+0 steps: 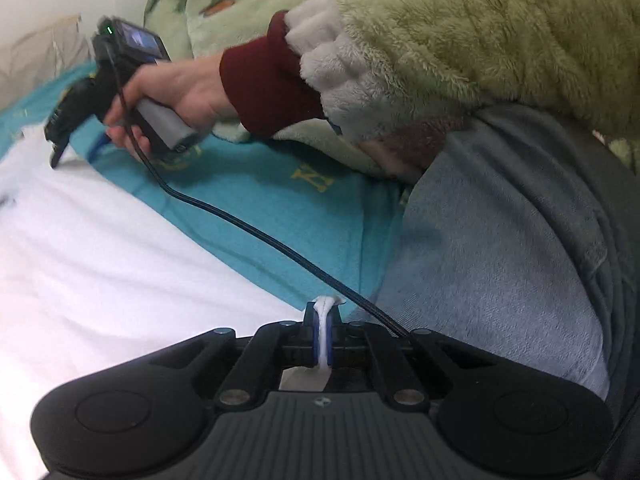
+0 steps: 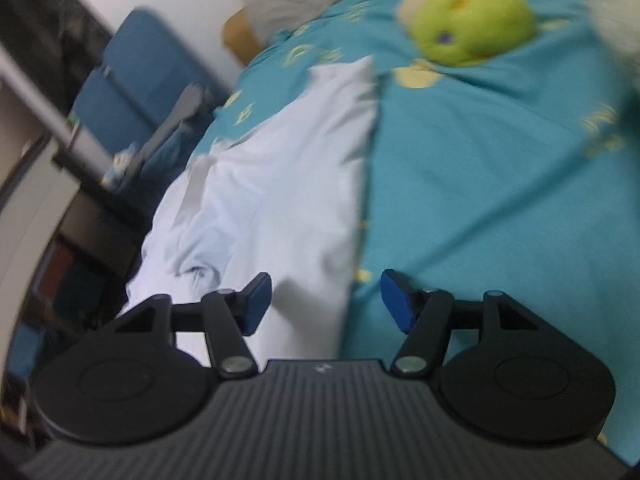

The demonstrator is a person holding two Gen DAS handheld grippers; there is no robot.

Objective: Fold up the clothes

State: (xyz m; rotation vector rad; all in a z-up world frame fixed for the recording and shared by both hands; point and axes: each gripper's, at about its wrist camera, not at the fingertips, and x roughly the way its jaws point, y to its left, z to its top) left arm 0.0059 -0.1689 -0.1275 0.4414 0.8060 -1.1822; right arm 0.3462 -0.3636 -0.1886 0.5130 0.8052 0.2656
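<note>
A white garment [image 1: 100, 240] lies spread on the teal bedsheet [image 1: 260, 200]. My left gripper [image 1: 323, 320] is shut on a bunched edge of this garment, with white cloth squeezed between its blue pads. In the left wrist view a hand holds my right gripper [image 1: 76, 156] at the garment's far edge, fingertips pointing down at the cloth. The right wrist view is blurred. There my right gripper [image 2: 326, 302] stands open above the white garment [image 2: 280, 184], whose long edge runs beneath the gap. Nothing is pinched between its blue pads [image 2: 256, 304].
A green plush toy [image 2: 472, 20] sits on the sheet at the far end. A fluffy green blanket [image 1: 248, 4] and a person's grey trouser leg [image 1: 500, 240] lie to the right. A black cable [image 1: 260, 232] crosses the sheet. A blue chair [image 2: 136, 92] stands beside the bed.
</note>
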